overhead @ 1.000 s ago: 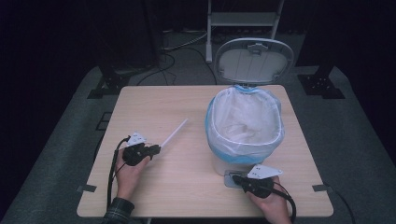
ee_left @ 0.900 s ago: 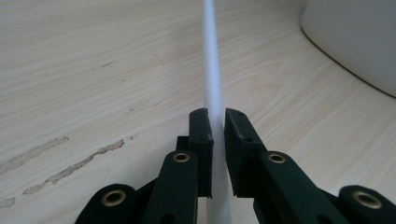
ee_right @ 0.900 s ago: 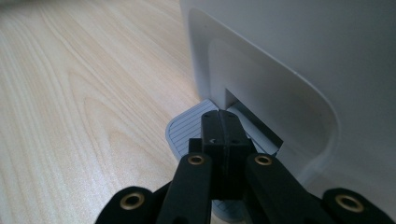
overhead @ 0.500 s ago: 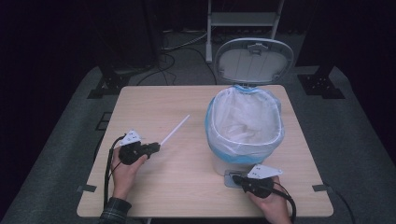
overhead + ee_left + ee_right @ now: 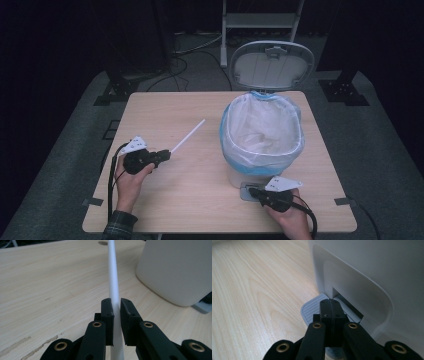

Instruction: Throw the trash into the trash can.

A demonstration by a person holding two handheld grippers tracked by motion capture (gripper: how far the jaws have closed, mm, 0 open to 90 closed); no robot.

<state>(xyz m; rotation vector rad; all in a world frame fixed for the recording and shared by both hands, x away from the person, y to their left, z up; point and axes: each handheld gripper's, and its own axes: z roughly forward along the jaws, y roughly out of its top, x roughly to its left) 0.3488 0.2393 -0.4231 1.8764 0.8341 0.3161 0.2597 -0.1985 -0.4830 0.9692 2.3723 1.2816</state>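
On a pale wooden worktop [image 5: 200, 200], the left tongs [image 5: 162, 155] are clamped on the near end of a long thin white plastic rod [image 5: 187, 136], which points away toward the far side, its far end just off the wood. To the right stands a white pedal bin lined with a pale blue-edged plastic bag [image 5: 261, 135], its grey lid [image 5: 271, 65] tipped up and open. The right tongs [image 5: 253, 191], pressed together, rest on the bin's grey ridged foot pedal [image 5: 312, 308] at its near base.
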